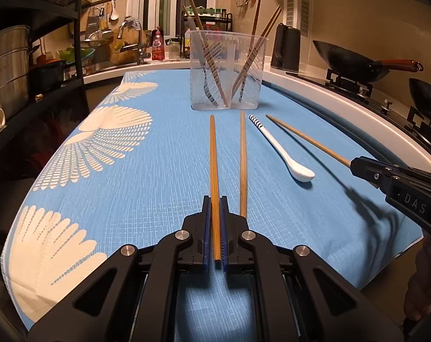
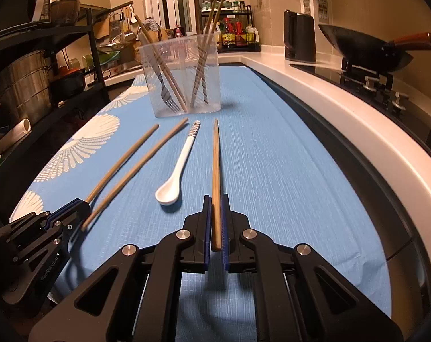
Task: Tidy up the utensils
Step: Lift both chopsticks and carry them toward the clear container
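Both grippers [image 1: 215, 213] [image 2: 215, 213] clamping chopsticks [image 1: 214, 171] [image 2: 215, 165], long axes pointing up-frame at holder [image 1: 227, 71], left nearer.

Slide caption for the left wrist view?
Left claw shut on a chopstick; loose chopstick and spoon await sorting.

Sky-blue woven tablecloth [image 1: 158, 171] printed with cream fan shapes; glossy white ceramic spoon [image 1: 284, 154], black-striped handle end; tan bamboo chopsticks [image 1: 243, 165]; clear plastic holder [image 1: 228, 71].
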Tool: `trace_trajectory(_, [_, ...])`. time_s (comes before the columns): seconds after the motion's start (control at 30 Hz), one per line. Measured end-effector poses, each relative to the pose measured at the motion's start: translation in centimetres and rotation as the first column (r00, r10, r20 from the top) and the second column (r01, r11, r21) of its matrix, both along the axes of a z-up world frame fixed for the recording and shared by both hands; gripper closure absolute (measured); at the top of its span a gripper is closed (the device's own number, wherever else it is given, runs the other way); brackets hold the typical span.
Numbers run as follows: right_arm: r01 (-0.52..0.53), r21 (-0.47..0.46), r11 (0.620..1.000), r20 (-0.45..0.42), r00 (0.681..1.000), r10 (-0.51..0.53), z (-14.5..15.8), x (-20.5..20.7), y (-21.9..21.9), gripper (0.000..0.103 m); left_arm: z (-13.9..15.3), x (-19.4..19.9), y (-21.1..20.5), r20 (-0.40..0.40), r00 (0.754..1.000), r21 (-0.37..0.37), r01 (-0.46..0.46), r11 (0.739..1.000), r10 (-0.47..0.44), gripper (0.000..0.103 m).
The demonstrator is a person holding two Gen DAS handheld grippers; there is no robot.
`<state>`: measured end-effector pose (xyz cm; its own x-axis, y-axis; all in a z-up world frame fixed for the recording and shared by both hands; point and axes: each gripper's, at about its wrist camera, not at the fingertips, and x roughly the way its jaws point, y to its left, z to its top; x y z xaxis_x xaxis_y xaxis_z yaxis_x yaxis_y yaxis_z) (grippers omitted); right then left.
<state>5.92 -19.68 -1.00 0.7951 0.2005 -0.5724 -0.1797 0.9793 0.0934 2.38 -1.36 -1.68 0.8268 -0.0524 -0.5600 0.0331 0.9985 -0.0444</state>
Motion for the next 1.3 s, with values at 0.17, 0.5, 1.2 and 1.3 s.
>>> trace_trajectory(0.17, [-0.008, -0.005, 1.0, 0.033, 0.999, 0.008, 1.5, -0.6, 0.1, 0.096, 1.4, -0.5, 0.1, 0.033, 0.999, 0.0, 0.0, 1.0, 0.0, 0.097])
trace_trajectory(0.5, [-0.021, -0.017, 1.0, 0.119, 0.993, 0.023, 5.8, -1.7, -0.1, 0.096, 4.7, -1.0, 0.9, 0.103, 0.995, 0.001, 0.002, 1.0, -0.002, 0.097])
trace_trajectory(1.2, [-0.067, 0.069, 0.995, 0.238, 0.97, 0.049, 15.7, 2.2, -1.1, 0.096, 14.8, 4.8, 3.3, 0.169, 0.983, -0.046, 0.077, 0.996, -0.068, 0.097])
trace_trajectory(1.3, [-0.074, 0.074, 0.995, 0.236, 0.97, 0.055, 16.9, 3.2, -1.1, 0.096, 15.9, 5.7, 3.2, 0.147, 0.986, -0.048, 0.083, 0.995, -0.075, 0.097])
